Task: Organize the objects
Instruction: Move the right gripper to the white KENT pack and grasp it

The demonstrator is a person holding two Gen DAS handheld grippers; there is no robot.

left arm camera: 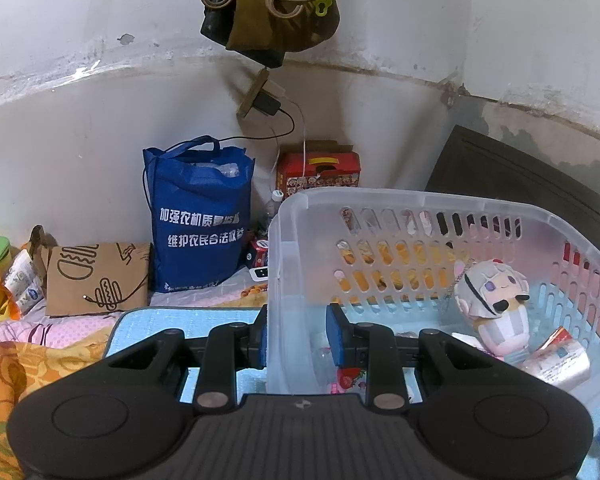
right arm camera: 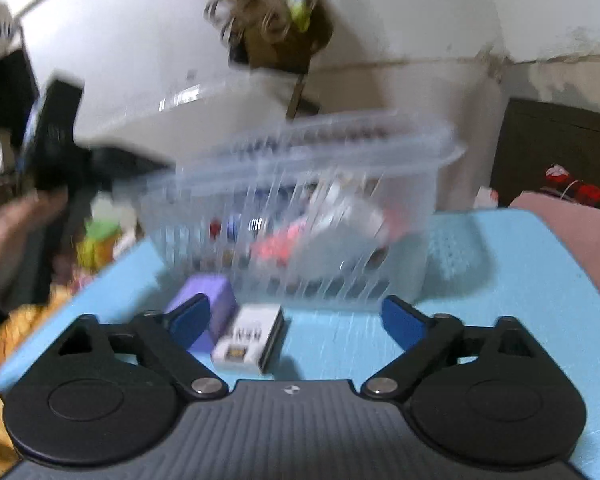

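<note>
Behind the basket (left arm camera: 380, 200), blue bag (left arm camera: 200, 220) reads "维护农民合法权益"; left fingers (left arm camera: 334, 336) clamp basket, right fingers (right arm camera: 400, 320) apart.

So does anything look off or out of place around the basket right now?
Yes. The clear basket looks tilted, its left side lifted off the blue mat where the left gripper clamps its wall. A white box and purple block lie outside it.

The basket (left arm camera: 420, 208) is translucent, glossy plastic. The bag (left arm camera: 200, 220) is matt blue woven cloth, the sack (left arm camera: 96, 280) brown paper, the doll (left arm camera: 492, 304) soft plush.
</note>
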